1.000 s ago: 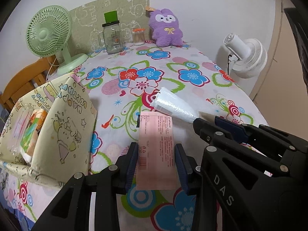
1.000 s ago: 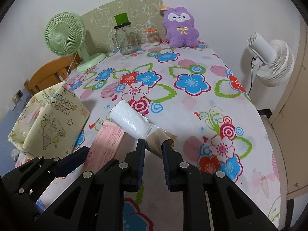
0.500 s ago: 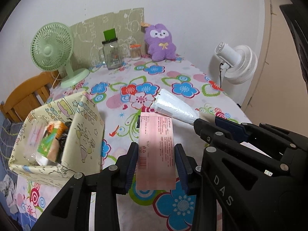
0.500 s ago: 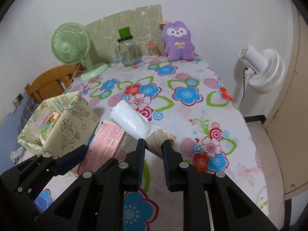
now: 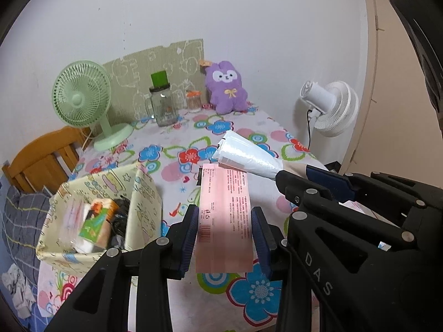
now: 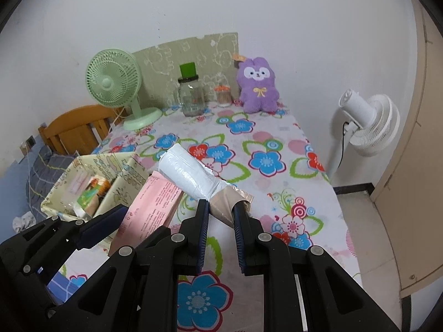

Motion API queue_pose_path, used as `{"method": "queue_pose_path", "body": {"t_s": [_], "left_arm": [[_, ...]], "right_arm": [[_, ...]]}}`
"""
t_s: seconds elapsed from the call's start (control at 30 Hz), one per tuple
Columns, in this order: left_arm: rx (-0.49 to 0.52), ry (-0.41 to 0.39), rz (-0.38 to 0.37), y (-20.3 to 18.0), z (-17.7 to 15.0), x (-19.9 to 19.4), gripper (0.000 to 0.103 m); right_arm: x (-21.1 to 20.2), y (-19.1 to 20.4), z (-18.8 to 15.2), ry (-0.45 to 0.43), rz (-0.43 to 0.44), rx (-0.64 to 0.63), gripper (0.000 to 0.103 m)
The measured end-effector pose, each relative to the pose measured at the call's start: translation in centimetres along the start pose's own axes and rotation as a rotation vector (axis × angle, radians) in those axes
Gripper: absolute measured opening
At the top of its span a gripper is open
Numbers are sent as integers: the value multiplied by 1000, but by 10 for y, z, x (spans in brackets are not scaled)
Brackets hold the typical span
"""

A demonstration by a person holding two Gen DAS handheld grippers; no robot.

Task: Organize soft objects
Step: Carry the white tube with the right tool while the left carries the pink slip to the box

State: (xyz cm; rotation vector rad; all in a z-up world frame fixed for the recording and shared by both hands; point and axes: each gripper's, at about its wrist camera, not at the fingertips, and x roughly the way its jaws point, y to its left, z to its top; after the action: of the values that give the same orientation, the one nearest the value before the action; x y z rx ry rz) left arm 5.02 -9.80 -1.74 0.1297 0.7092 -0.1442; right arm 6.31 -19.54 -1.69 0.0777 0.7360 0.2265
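My left gripper (image 5: 224, 235) is shut on a flat pink packet (image 5: 224, 218) with printed text, held above the flowered tablecloth (image 5: 249, 293). My right gripper (image 6: 220, 215) is shut on the brown core end of a roll of white plastic bags (image 6: 188, 174), also lifted off the table. In the left wrist view the roll (image 5: 246, 157) and the right gripper (image 5: 318, 178) sit just right of the packet. In the right wrist view the packet (image 6: 151, 207) and the left gripper (image 6: 94, 228) are at the left. A cream patterned fabric box (image 5: 138, 202) with packets inside stands at the left.
At the back of the table stand a green desk fan (image 5: 83, 96), a glass jar with a green lid (image 5: 163, 105), a small jar of cotton swabs (image 5: 193, 101) and a purple plush toy (image 5: 227, 85). A white floor fan (image 5: 332, 108) stands right of the table, a wooden chair (image 5: 41, 157) left.
Both grippers have risen with the pink packet and the roll still gripped. The view has pulled back, showing more of the table, the fabric box's inside and the wall.
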Motion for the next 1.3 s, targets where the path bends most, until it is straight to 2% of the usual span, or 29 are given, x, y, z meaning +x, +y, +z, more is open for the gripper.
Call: {"method": "queue_pose_path", "body": {"t_s": [0.23, 0.57, 1.3], "left_arm": [[-2, -33, 3, 8, 5, -12, 39], [-22, -48, 22, 27, 7, -15, 39], [-95, -42, 87, 96, 6, -2, 39]], "right_arm": [[-13, 11, 8, -30, -5, -25, 21], [-10, 29, 17, -44, 6, -41, 21], [25, 92, 39, -30, 62, -106, 21]]}}
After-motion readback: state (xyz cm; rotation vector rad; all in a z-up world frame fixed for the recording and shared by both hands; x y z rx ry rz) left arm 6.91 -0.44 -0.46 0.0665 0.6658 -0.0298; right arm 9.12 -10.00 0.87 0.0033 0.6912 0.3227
